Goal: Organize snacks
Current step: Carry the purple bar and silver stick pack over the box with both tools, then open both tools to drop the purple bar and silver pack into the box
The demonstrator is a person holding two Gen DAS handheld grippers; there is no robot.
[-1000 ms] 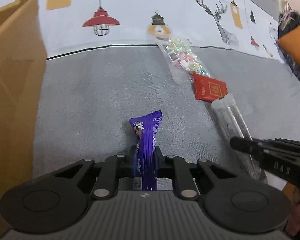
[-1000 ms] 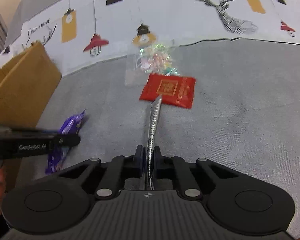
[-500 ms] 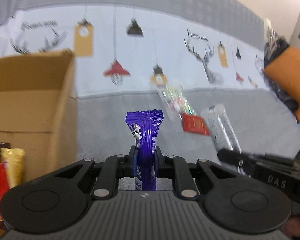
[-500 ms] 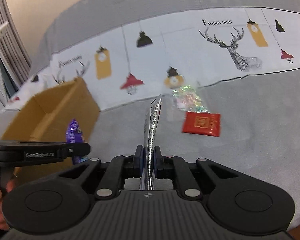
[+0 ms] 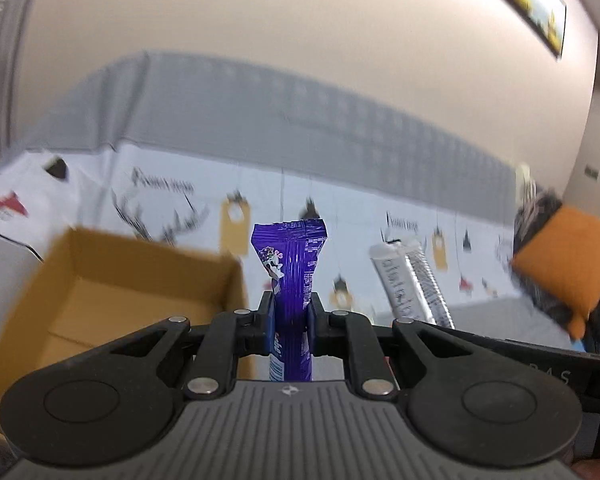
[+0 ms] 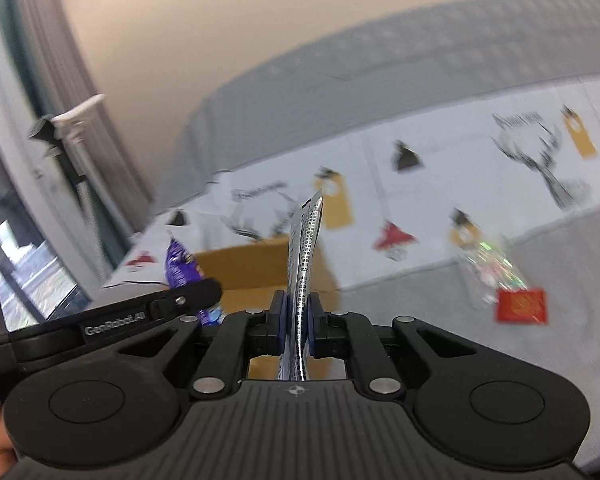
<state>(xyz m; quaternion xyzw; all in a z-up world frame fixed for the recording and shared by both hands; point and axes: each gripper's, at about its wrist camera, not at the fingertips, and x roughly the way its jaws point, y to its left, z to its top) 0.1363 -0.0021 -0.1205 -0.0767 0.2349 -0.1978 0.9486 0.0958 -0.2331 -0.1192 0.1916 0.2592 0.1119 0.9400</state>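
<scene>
Purple wrapper: a chocolate bar (image 5: 290,280) stood upright, pinched in the left gripper (image 5: 291,316), raised beside the open cardboard box (image 5: 140,280). The right gripper (image 6: 298,318) clamped a silver snack packet (image 6: 306,264), also aloft facing the box. Neither snack was boxed yet. A red packet (image 6: 522,306) and a clear candy bag (image 6: 488,268) waited on the grey bed (image 6: 500,360), near its patterned edge

one purple bar (image 5: 290,280), one silver packet (image 6: 306,264), one cardboard box (image 5: 112,280) (open), one red packet (image 6: 522,306)
</scene>
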